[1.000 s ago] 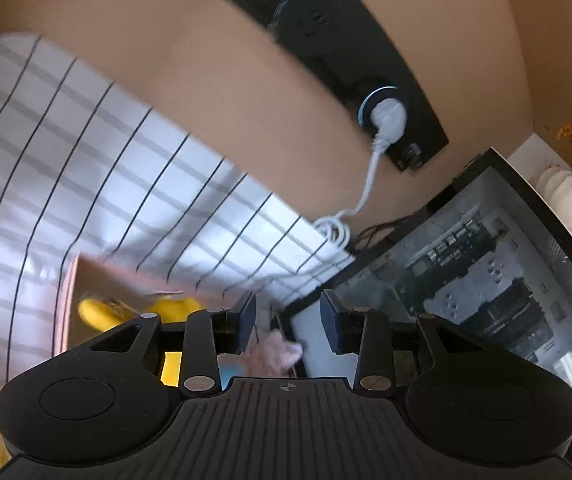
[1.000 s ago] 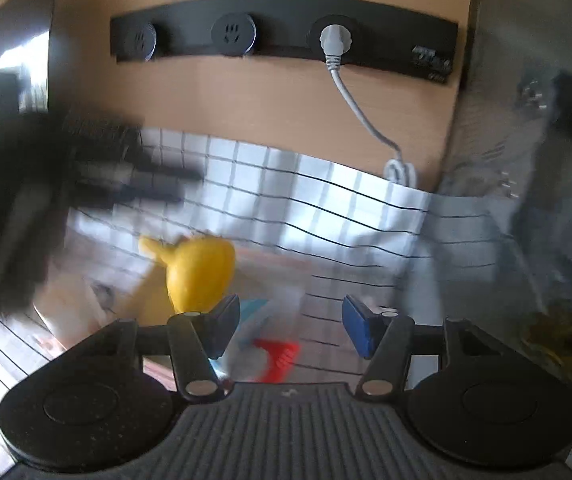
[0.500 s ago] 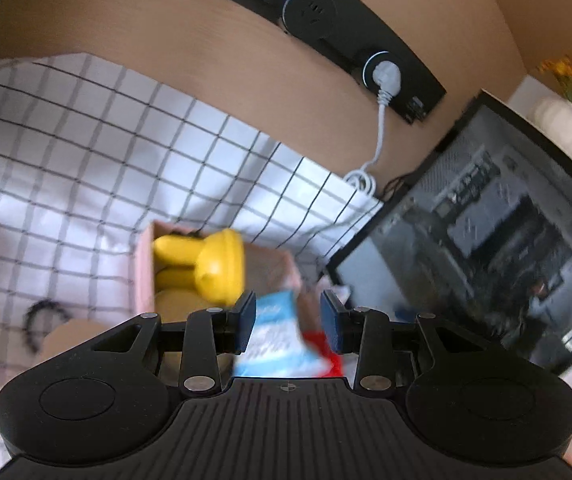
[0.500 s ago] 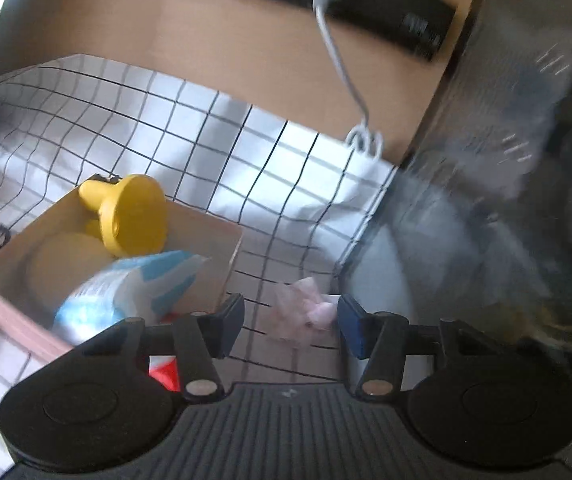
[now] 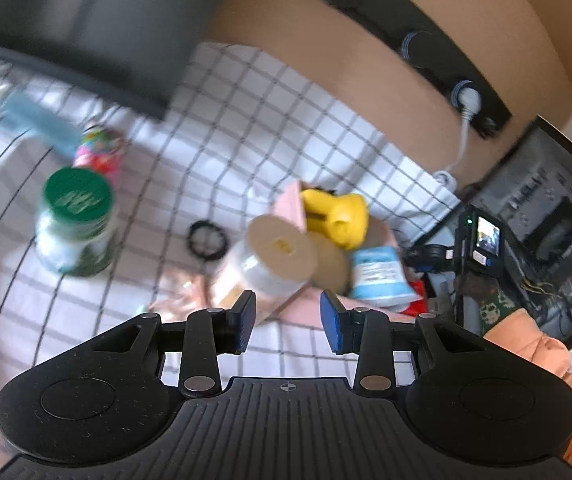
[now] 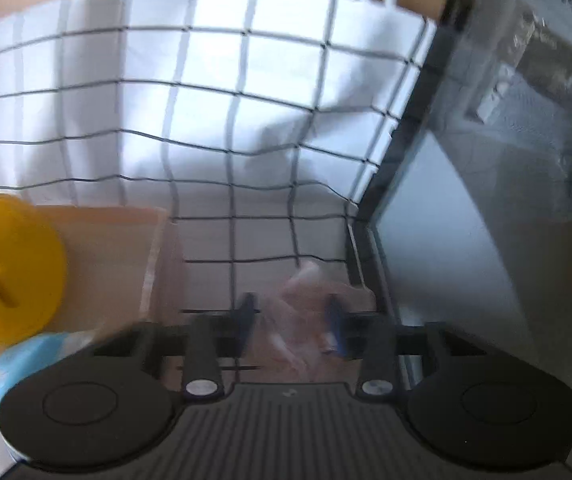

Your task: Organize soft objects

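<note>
We judge the step in hand as picking up the pink soft scrap (image 6: 306,312), which lies on the checked cloth (image 6: 214,120) between the pink box (image 6: 126,240) and the computer case (image 6: 486,200). Our right gripper (image 6: 292,328) has its fingers spread wide on either side of the scrap, not yet closed. Our left gripper (image 5: 288,322) hovers wide and empty short of the box. Next we must close gently, then lift it toward the box.
</note>
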